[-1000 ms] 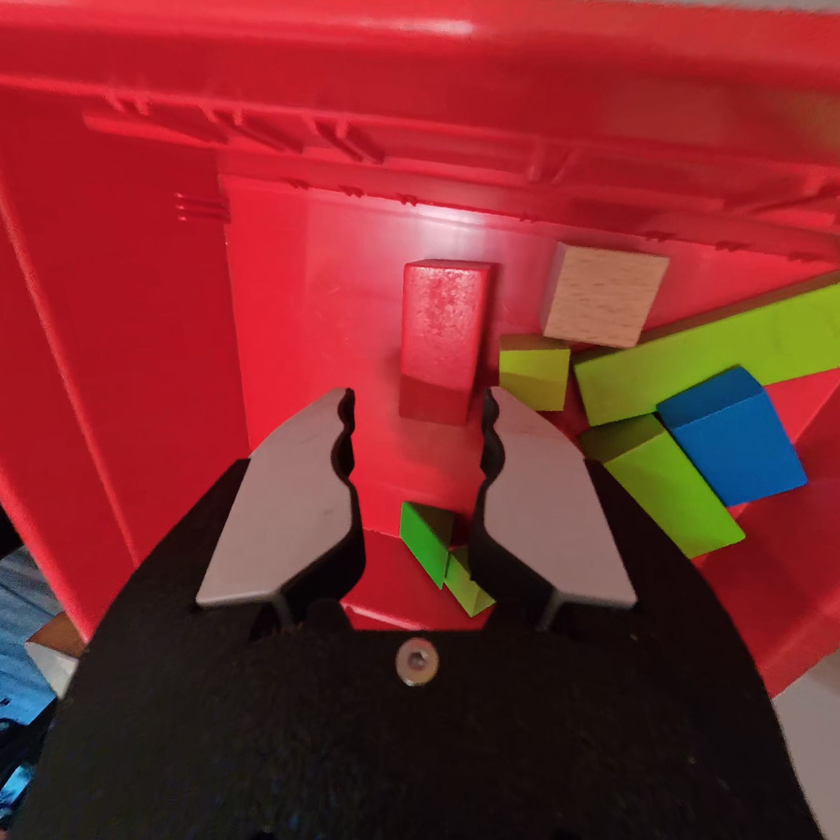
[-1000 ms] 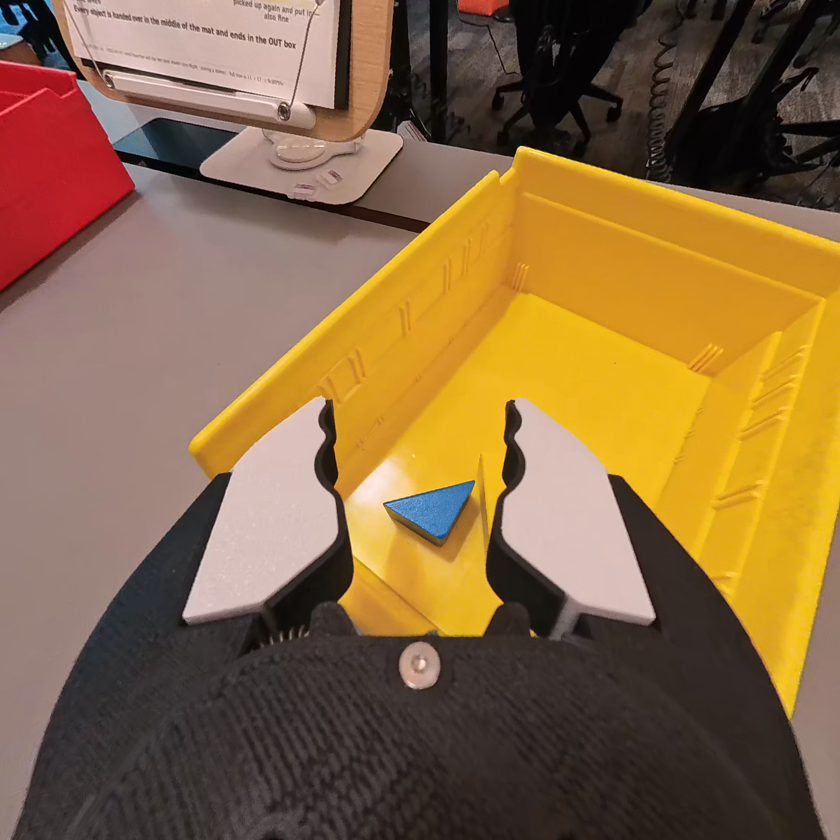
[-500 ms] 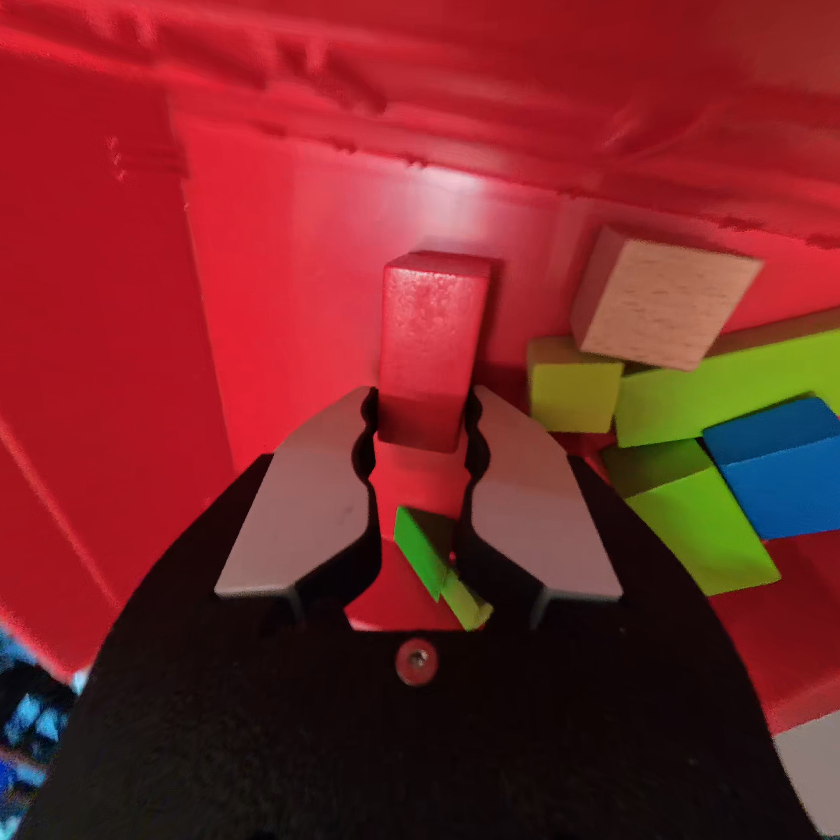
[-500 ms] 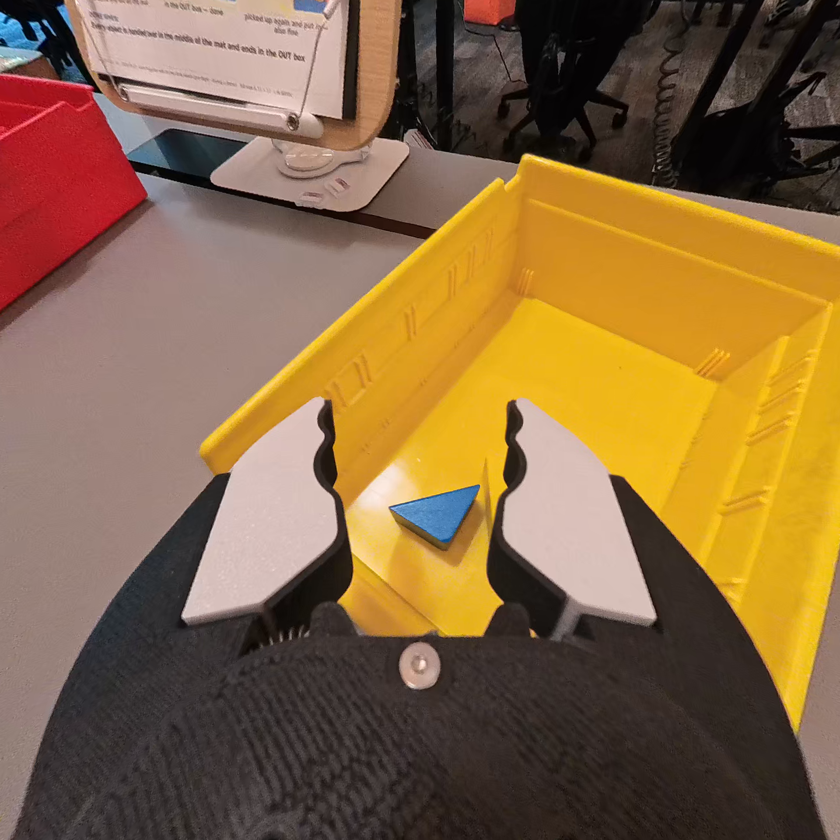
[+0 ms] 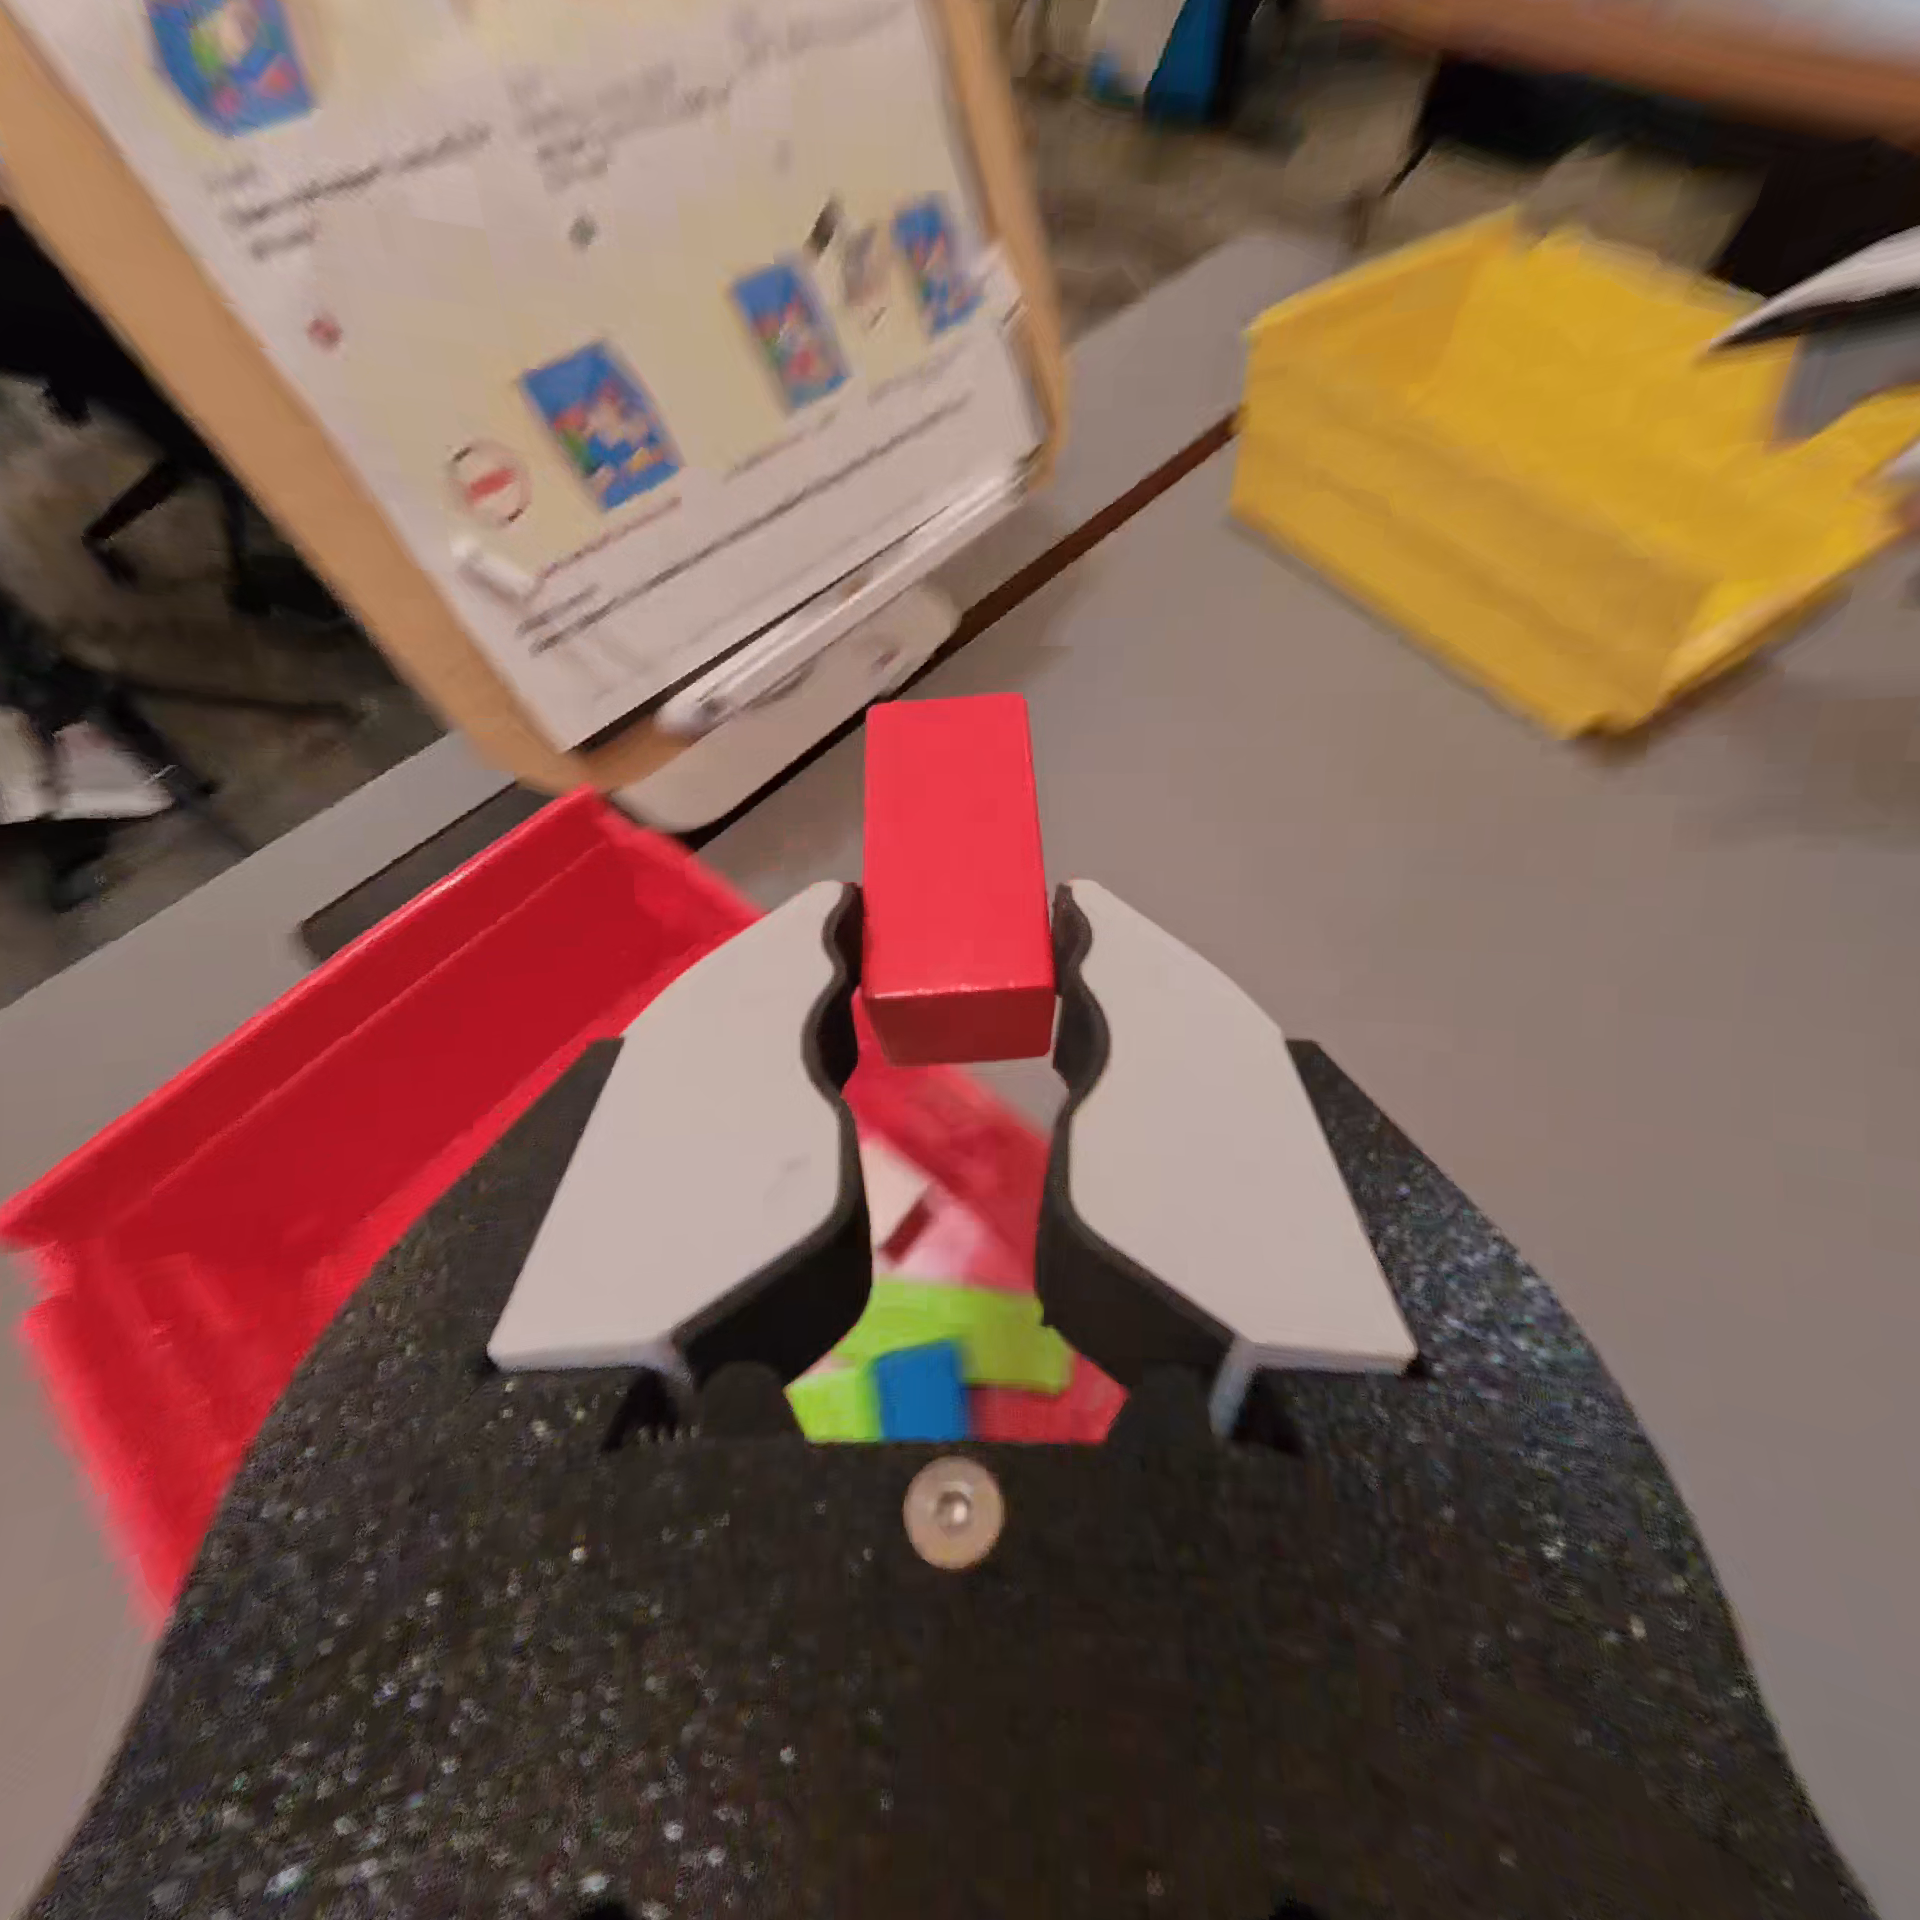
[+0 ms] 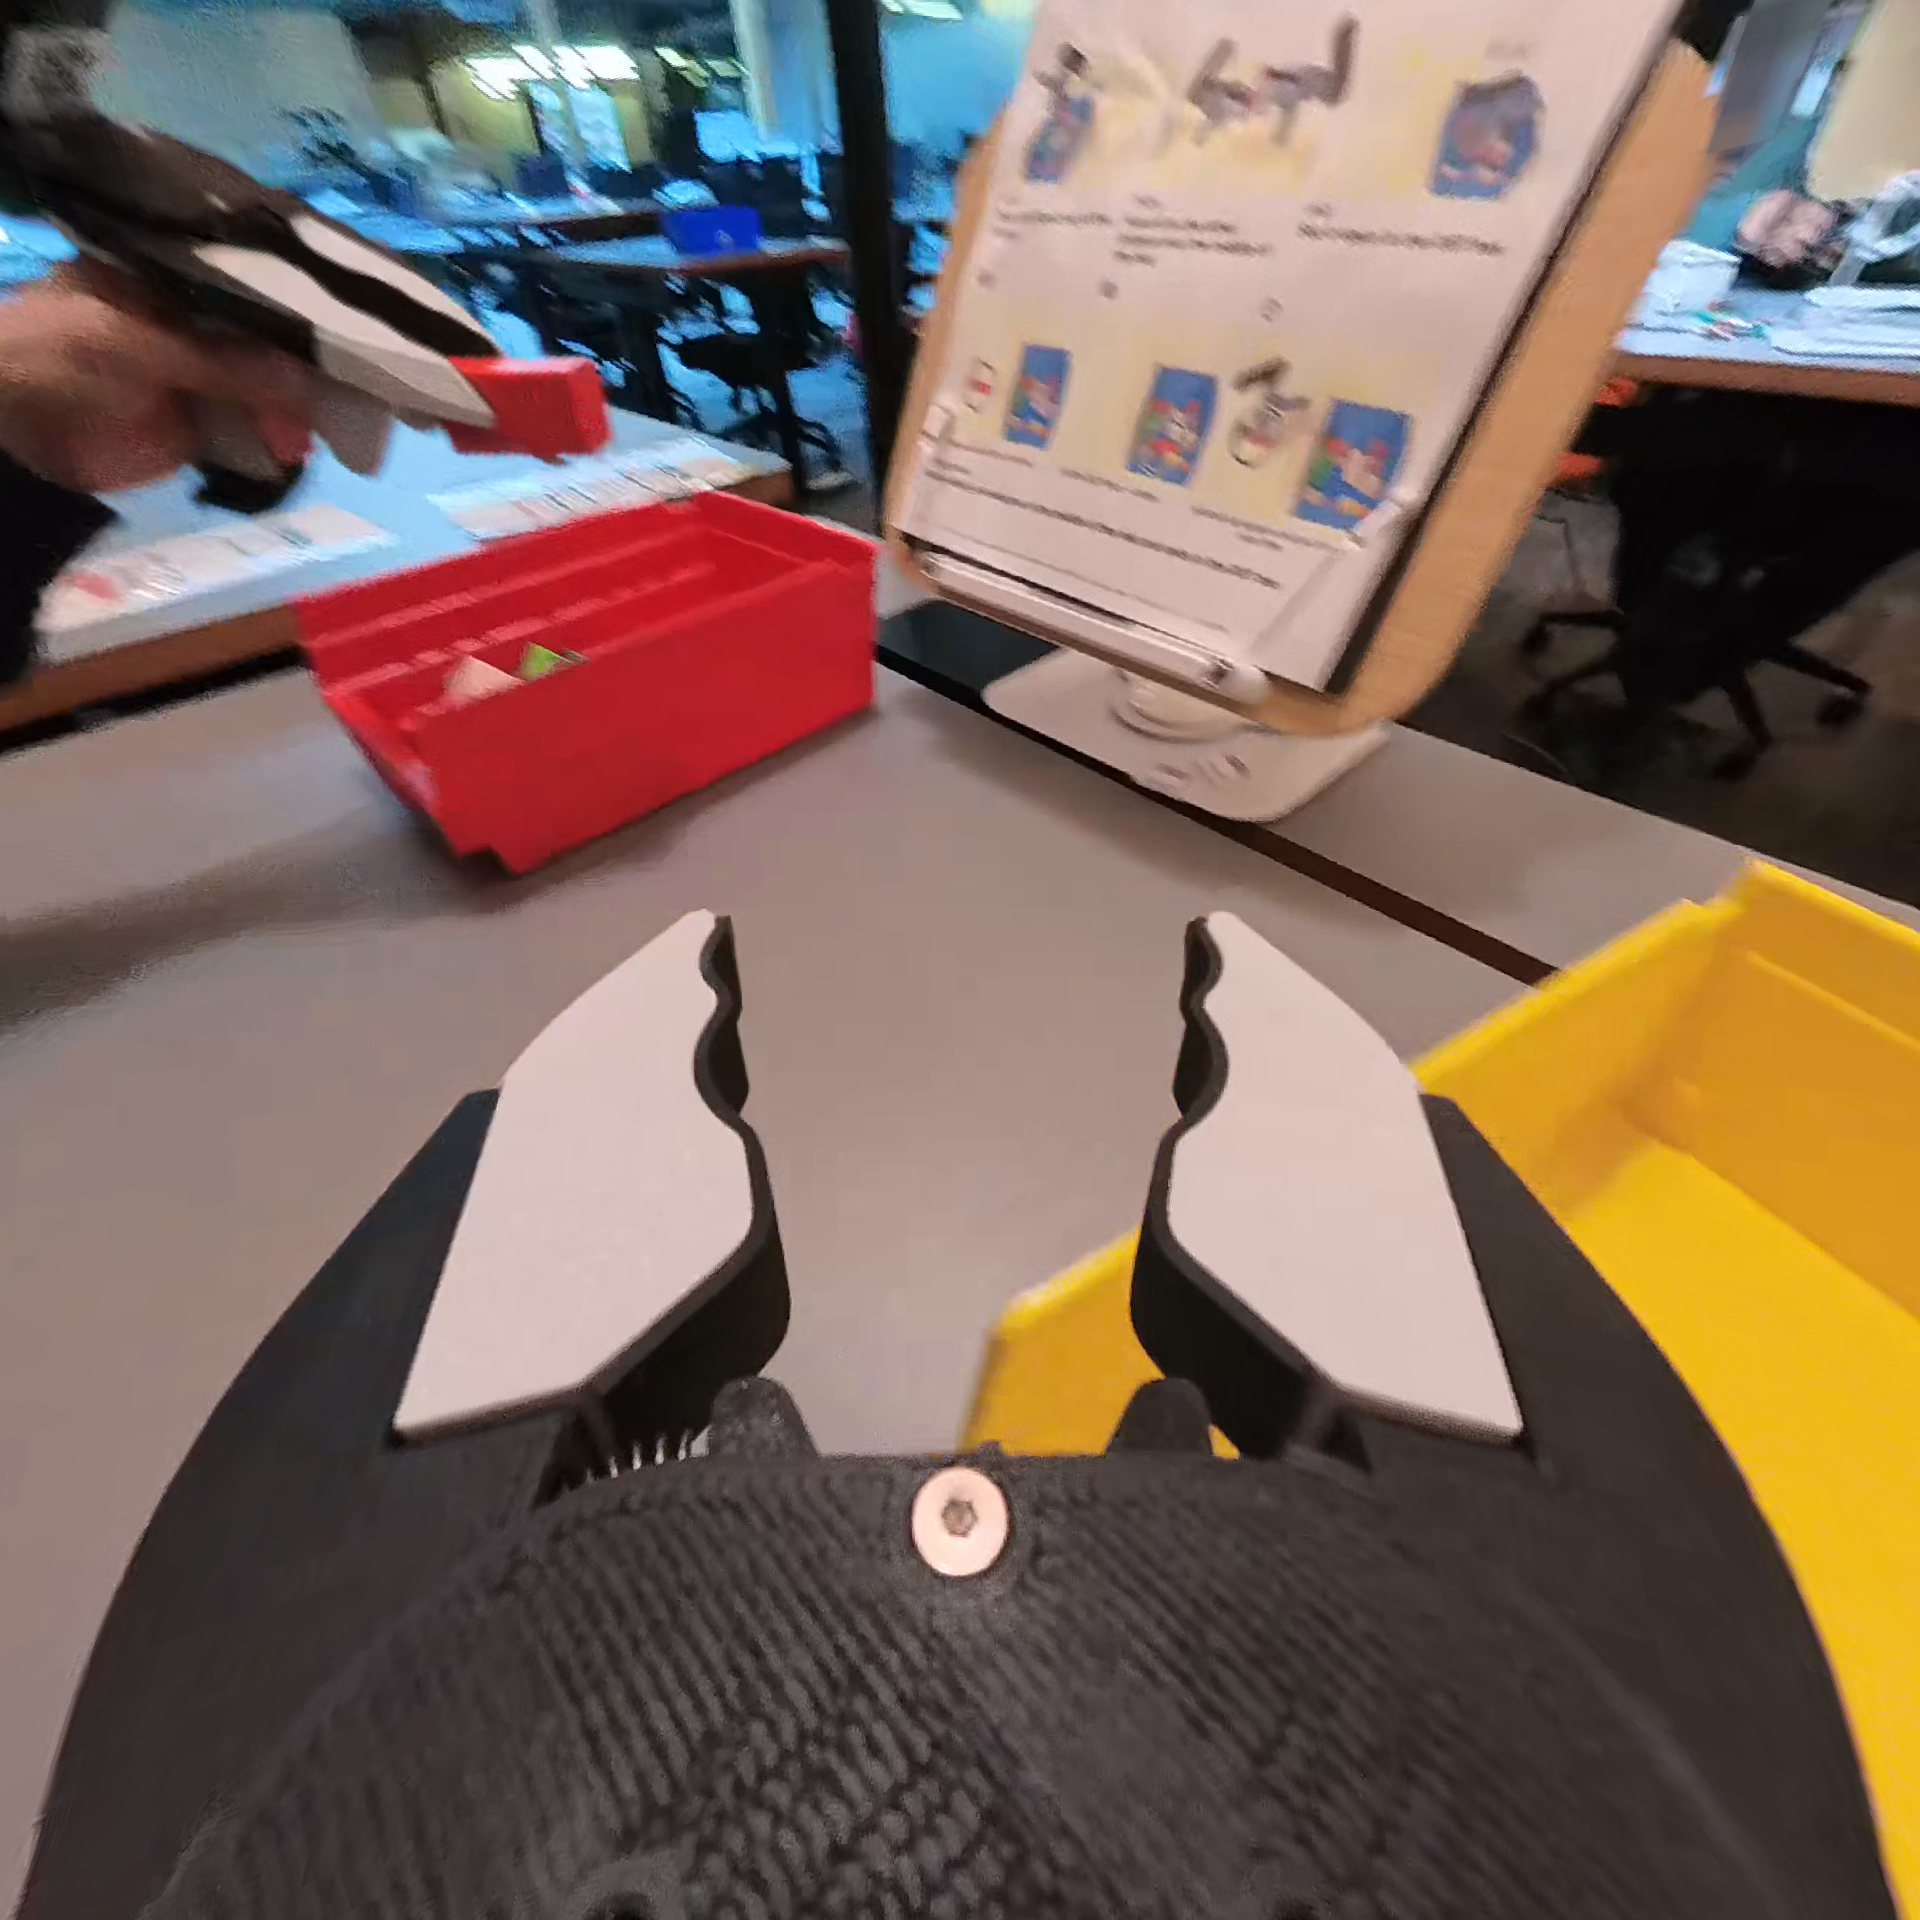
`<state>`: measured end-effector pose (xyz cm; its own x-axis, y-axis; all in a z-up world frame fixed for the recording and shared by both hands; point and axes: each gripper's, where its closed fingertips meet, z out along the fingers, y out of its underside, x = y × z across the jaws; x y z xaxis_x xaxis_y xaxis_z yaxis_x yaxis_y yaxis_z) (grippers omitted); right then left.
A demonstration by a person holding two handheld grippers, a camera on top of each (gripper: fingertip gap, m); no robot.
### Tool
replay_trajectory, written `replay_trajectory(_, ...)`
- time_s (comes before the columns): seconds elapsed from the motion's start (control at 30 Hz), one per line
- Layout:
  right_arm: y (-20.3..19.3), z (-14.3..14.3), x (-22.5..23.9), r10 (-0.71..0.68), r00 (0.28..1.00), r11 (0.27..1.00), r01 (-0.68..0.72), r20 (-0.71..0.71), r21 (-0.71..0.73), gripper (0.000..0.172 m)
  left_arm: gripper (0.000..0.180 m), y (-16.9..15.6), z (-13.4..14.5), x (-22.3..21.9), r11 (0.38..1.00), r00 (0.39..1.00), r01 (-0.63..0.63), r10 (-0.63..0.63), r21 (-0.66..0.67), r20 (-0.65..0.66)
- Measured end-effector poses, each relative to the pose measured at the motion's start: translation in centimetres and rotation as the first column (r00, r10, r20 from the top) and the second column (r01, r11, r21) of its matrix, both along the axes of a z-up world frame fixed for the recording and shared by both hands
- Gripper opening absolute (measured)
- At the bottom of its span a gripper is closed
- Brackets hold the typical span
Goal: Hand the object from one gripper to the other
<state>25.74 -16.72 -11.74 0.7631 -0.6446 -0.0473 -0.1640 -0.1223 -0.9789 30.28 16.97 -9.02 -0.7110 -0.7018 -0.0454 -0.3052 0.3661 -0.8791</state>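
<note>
- Red block (image 5: 951,883) was held in the air over the counter (image 5: 1403,935), just past the rim of the red bin (image 5: 343,1091); a painted rectangular bar, looked like wood.
- Left gripper (image 5: 954,971) jaws were closed on its near end, pads pressed on both long side faces; most of the bar stuck out ahead, free.
- Judged handling: light, rigid, not fragile. Smooth paint could be slick, and being held only at one end it could pivot if bumped.
- Best place for the take: the free far half, across the two flat parallel sides, clear of the left fingertips (image 5: 821,935).
- Right gripper (image 6: 956,966) jaws were wide open with nothing between them, low over the counter beside the yellow bin (image 6: 1662,1091); well apart from the block.
- From the right wrist view the block (image 6: 540,405) was up and to the left, with a hand (image 6: 114,395) on the left gripper's handle.
- More blocks (image 5: 914,1382), green and blue, lay in the red bin below.
- Instruction board (image 6: 1247,343) on a white stand stood behind, between the bins. Both views were motion-blurred.
</note>
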Motion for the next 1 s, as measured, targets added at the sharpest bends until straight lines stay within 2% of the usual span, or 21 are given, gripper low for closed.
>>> replay_trajectory(0.03,1.1,0.6,-0.5,0.039,0.999,0.999,-0.039,0.005,0.034,0.081,0.034,-1.5,0.8,-1.4,0.996,0.999,0.036,-0.036,-0.078,0.01)
replay_trajectory(0.13,4.2,2.2,-2.2,0.148,0.989,0.979,-0.149,0.021,0.142,0.075,0.034,-6.6,2.5,-5.8,0.951,0.983,0.18,-0.167,-0.253,0.071)
replay_trajectory(0.3,8.6,4.2,-5.3,0.348,0.937,0.882,-0.342,0.043,0.323,0.068,0.034,-14.4,2.2,-11.2,0.877,0.94,0.341,-0.318,-0.339,0.123)
replay_trajectory(0.4,10.6,4.3,-6.9,0.457,0.888,0.816,-0.439,0.047,0.375,0.07,0.034,-18.1,2.2,-13.2,0.813,0.911,0.408,-0.387,-0.415,0.138)
replay_trajectory(0.47,11.3,4.7,-7.7,0.498,0.865,0.78,-0.48,0.065,0.401,0.07,0.034,-19.7,1.9,-13.8,0.794,0.904,0.424,-0.403,-0.435,0.143)
replay_trajectory(0.57,11.8,5.3,-8.7,0.536,0.838,0.748,-0.528,0.104,0.401,0.062,0.034,-21.2,1.6,-14.6,0.767,0.893,0.439,-0.428,-0.468,0.138)
replay_trajectory(0.63,11.9,5.3,-9.0,0.538,0.834,0.754,-0.54,0.119,0.374,0.058,0.034,-21.8,1.4,-14.8,0.755,0.888,0.446,-0.438,-0.481,0.137)
replay_trajectory(0.73,11.9,5.1,-9.6,0.564,0.814,0.748,-0.574,0.135,0.335,0.04,0.034,-22.3,1.2,-15.0,0.739,0.884,0.45,-0.45,-0.501,0.129)
replay_trajectory(0.87,11.7,5.0,-9.8,0.573,0.81,0.756,-0.582,0.126,0.3,0.04,0.034,-22.5,1.1,-15.0,0.728,0.883,0.454,-0.444,-0.514,0.152)
replay_trajectory(0.93,11.6,4.8,-9.5,0.554,0.825,0.782,-0.562,0.113,0.27,0.039,0.036,-22.4,0.6,-14.3,0.758,0.909,0.41,-0.388,-0.507,0.154)
replay_trajectory(1.0,10.9,4.4,-8.4,0.488,0.866,0.841,-0.499,0.109,0.209,0.038,0.041,-21.9,-0.2,-13.4,0.812,0.94,0.34,-0.297,-0.475,0.165)
